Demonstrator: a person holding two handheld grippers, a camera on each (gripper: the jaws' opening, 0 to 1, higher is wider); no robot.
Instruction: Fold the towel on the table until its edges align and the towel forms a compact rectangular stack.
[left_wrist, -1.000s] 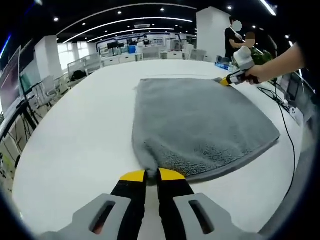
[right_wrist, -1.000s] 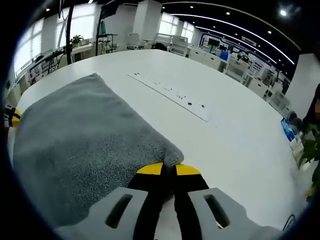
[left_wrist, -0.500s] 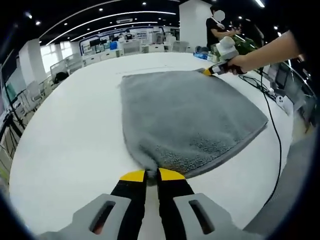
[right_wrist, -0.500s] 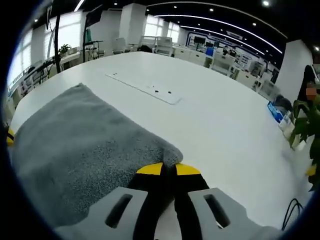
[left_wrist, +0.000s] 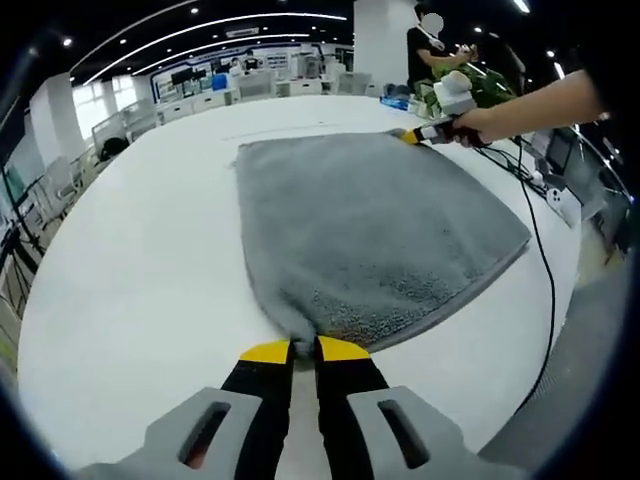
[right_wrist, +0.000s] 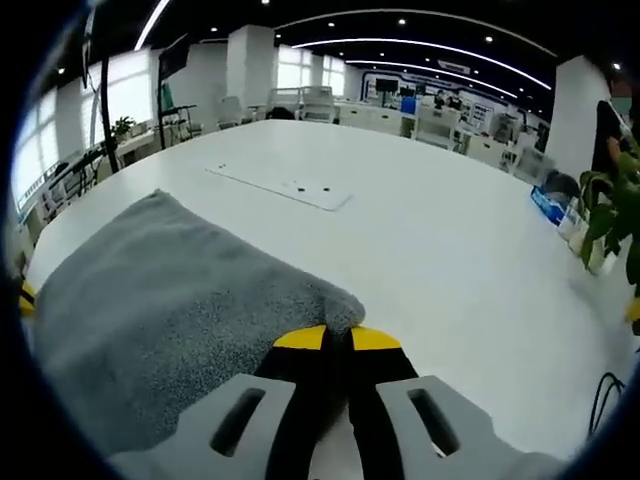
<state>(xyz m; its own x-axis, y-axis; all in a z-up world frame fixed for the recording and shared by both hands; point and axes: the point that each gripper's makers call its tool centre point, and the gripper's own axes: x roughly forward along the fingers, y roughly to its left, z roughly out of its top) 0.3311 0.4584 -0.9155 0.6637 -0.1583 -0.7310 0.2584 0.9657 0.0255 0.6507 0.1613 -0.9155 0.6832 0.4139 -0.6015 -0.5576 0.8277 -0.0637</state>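
Left gripper view: my left hand-held gripper (left_wrist: 304, 349) is pinching one corner of the grey towel (left_wrist: 370, 235) lying on the white worktop (left_wrist: 140, 260); my right hand-held gripper (right_wrist: 336, 338) is pinching another. I'm lifting both evenly, keeping edges matched.

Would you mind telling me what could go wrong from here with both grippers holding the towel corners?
1. The left gripper and right gripper each pinch just a small corner of the grey fluffy towel; either corner might slip out during the fold.
2. A black cable lies on the white table beside the towel's edge, so the fabric could snag it.
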